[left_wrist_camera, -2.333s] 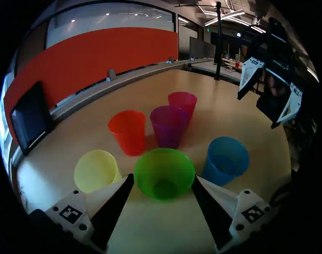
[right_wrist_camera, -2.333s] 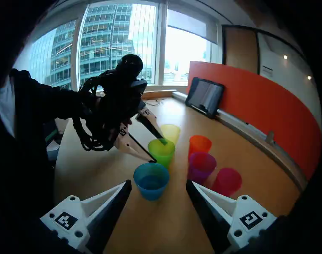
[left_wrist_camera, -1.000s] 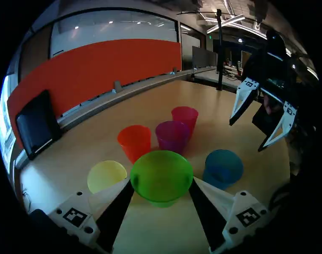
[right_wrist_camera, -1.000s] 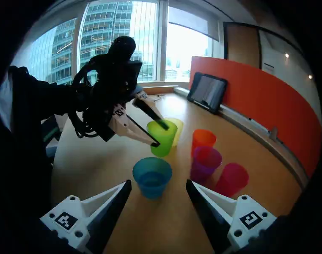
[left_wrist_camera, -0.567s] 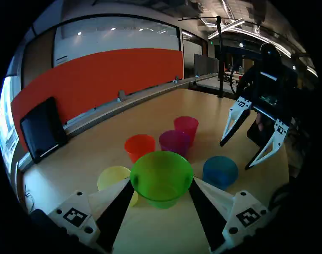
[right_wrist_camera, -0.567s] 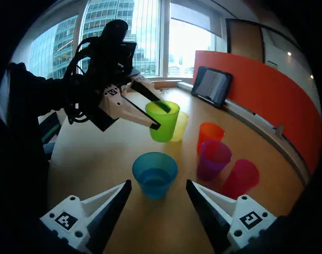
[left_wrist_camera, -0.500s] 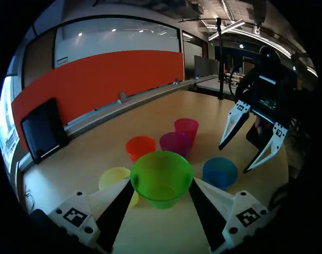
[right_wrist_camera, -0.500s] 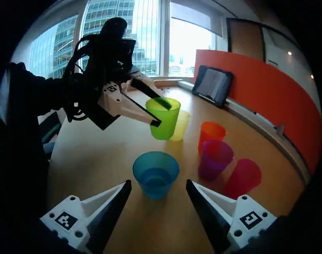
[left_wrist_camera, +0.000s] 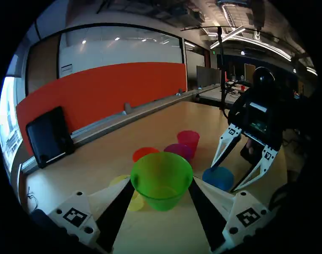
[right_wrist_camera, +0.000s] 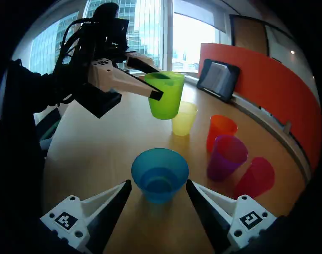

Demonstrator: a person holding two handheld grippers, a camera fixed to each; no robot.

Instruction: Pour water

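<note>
Okay, my left gripper [left_wrist_camera: 161, 180] clamps the green cup [left_wrist_camera: 161, 188] aloft; my right gripper [right_wrist_camera: 157, 183] gapes open around the blue cup [right_wrist_camera: 160, 171].

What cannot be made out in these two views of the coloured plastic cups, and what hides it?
Left gripper view: the yellow plastic cup is mostly hidden by the green plastic cup and the left hand-held gripper.
Left gripper view: the orange plastic cup's body sits behind the green cup.
Right gripper view: the green cup's contents are hidden by its wall.

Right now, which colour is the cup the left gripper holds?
The cup is green, clearest in the left gripper view.
</note>
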